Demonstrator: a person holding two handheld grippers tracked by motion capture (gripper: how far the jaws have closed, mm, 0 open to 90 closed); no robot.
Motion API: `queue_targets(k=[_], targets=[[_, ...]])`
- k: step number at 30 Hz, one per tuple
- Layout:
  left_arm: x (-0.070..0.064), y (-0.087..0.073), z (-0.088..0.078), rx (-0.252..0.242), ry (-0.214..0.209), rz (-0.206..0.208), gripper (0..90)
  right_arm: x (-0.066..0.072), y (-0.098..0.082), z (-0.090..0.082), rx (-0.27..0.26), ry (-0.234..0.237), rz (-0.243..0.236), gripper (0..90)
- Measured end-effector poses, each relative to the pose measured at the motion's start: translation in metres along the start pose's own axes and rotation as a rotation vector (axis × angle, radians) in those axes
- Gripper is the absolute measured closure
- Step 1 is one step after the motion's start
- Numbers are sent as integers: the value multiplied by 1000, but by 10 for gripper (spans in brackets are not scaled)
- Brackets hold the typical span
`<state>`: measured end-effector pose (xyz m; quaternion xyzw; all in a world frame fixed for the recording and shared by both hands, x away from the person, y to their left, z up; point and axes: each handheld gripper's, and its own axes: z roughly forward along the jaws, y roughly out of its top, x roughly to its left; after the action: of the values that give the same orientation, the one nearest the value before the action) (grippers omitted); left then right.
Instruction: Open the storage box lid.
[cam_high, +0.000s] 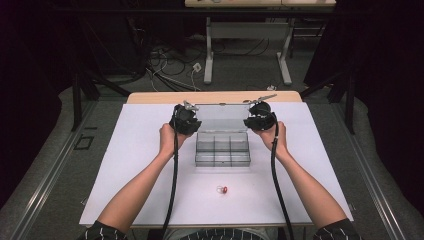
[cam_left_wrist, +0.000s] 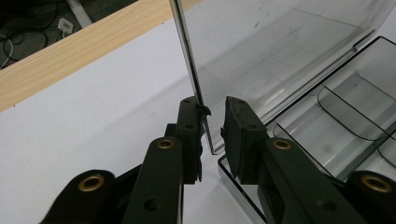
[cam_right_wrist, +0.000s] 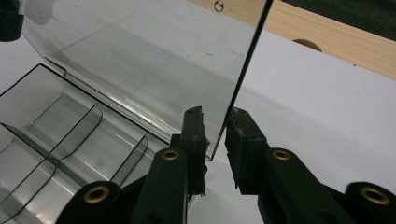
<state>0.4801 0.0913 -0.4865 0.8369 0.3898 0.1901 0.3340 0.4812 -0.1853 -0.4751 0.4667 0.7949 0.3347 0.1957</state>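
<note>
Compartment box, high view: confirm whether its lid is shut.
No: the lid stands raised behind the compartment box, leaving the dividers uncovered.

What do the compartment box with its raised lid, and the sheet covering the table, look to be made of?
Box and lid: most likely clear, slightly smoky hard plastic with a glossy finish; the dividers and the white surface show straight through, and the lid's thin edge catches reflections. Sheet: matte white, perhaps paper or laminate, with no glare; a light wood-grain tabletop shows past its far edge.
</note>
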Motion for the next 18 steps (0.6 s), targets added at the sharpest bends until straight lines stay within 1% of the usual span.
queue_targets(k=[4, 8, 11, 12, 13, 18], targets=[[0, 0, 2, -1, 6, 3, 763, 0, 0, 1, 6, 1, 12, 772], [0, 0, 3, 9, 7, 6, 763, -1, -1, 3, 2, -1, 9, 772], [0, -1, 4, 0, 15, 0, 763, -1, -1, 4, 2, -2, 13, 773], [0, -1, 5, 4, 12, 2, 763, -1, -2, 5, 1, 1, 23, 773], [0, -1, 5, 5, 13, 0, 763, -1, -2, 6, 13, -2, 18, 773], [0, -2, 6, 9, 18, 5, 763, 0, -2, 8, 17, -5, 25, 771]])
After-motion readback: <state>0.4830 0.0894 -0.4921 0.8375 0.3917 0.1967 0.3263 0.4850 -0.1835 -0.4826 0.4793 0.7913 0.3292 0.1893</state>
